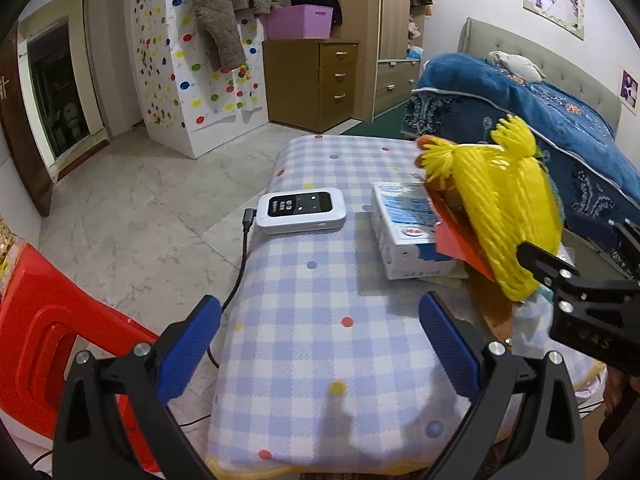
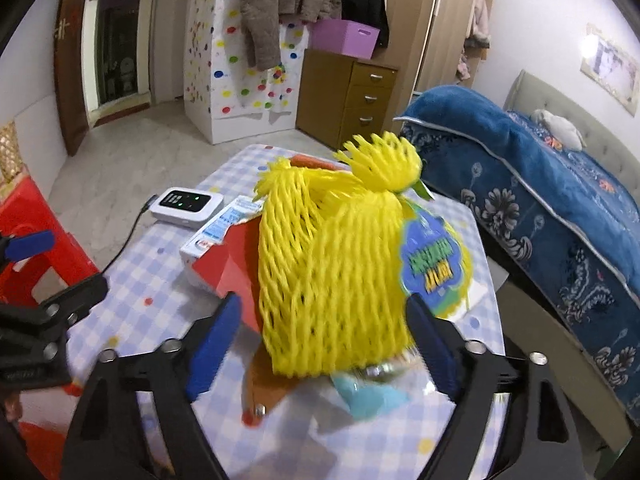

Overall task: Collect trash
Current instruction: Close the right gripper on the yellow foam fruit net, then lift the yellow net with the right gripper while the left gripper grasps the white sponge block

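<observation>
Left-wrist view: the left gripper (image 1: 320, 344) hangs over the checked tablecloth (image 1: 304, 304), its blue-padded fingers (image 1: 188, 350) spread wide with only cloth between them. Ahead on the cloth lies a white pocket router (image 1: 301, 211), rounded and glossy, a black cable (image 1: 240, 264) running from its left end down over the table edge. Just right of it sits a white-and-blue carton (image 1: 408, 232), partly covered by the trash bundle. A red plastic chair (image 1: 52, 344) stands at the table's left; a blue patterned bedspread (image 1: 520, 120) rises behind on the right.

Right-wrist view: the right gripper (image 2: 324, 344) is spread wide around the lower end of a yellow foam net sleeve (image 2: 332, 272), an open diamond mesh with frayed tufts at the top. Whether the pads press the net cannot be told (the frame is blurred here). The sleeve stands among other scraps over the table's right half: a red paper sheet (image 2: 224, 264) to its left, overlapping the carton (image 2: 216, 232); a blue-and-green printed label (image 2: 430, 264) on its right; and a pale blue scrap (image 2: 368, 398) beneath. The router (image 2: 186, 204) lies beyond on the left. A brown drawer unit (image 2: 348, 96) topped by a purple bin (image 2: 344, 38) stands against the far wall.
</observation>
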### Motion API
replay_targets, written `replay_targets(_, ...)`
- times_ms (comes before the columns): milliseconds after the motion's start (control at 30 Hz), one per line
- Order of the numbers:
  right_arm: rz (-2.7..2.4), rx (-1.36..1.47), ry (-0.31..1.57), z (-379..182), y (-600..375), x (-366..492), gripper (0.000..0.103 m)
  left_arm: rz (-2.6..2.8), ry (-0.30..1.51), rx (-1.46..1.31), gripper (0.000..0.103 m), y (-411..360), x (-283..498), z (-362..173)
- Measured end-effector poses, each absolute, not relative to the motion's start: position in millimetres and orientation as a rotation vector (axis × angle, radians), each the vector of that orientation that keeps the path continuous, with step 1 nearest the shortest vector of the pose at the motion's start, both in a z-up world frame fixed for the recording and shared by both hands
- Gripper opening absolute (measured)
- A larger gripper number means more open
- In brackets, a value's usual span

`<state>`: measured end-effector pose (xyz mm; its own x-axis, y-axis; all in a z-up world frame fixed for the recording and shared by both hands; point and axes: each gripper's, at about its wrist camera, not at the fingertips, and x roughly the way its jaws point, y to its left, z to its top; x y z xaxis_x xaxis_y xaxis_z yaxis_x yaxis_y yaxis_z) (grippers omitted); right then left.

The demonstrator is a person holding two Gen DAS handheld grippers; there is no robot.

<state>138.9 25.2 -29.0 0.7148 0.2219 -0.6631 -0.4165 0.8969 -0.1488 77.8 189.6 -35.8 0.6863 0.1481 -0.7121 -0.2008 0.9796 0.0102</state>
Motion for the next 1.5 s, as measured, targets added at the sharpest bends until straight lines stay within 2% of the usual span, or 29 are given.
replay_targets(300,0.249,-0.399,0.718,-59.6,50.4,159.6,0.086,0.205,0.828,-0.092,0.096,198.9,76.8,-52.3)
replay_targets(367,0.235,-0.408,0.708,-60.8,48.4,159.3,0.083,0.202,0.828,-0.089,0.096,197.7,75.3,-51.7)
replay_targets(433,0.231,-0.405,0.709,-58.8,45.1,159.0,0.068,0.197,0.821,-0.084,0.096,195.2,72.8,-49.3)
replay_targets(467,0.23,-0.402,0.709,-57.4,43.5,159.0,0.063,0.196,0.819,-0.084,0.096,194.1,71.1,-48.1)
replay_targets(533,0.229,-0.388,0.704,-51.6,36.9,156.9,0.04,0.19,0.81,-0.082,0.096,191.2,67.3,-44.7)
replay_targets(567,0.223,-0.38,0.694,-47.7,33.9,155.5,0.036,0.188,0.807,-0.08,0.096,189.7,66.2,-43.1)
replay_targets(600,0.216,-0.37,0.681,-42.4,29.5,153.6,0.026,0.185,0.804,-0.078,0.096,188.4,64.7,-41.9)
replay_targets(700,0.195,-0.304,0.624,-17.6,6.8,148.1,0.021,0.172,0.792,-0.065,0.096,181.9,58.6,-36.3)
replay_targets(1000,0.211,-0.011,0.512,55.1,-92.7,117.7,0.019,0.104,0.744,-0.026,0.096,150.2,51.6,-17.5)
replay_targets(1233,0.229,0.003,0.559,38.4,-133.2,95.5,0.019,0.027,0.73,-0.007,0.096,111.5,75.4,-14.6)
replay_targets(1367,0.213,0.048,0.57,26.3,-156.2,93.4,0.02,-0.019,0.722,0.001,0.085,86.5,101.5,-14.3)
replay_targets(1500,0.193,0.098,0.585,13.3,-179.9,99.3,0.02,-0.045,0.731,-0.011,0.086,66.3,132.2,-17.5)
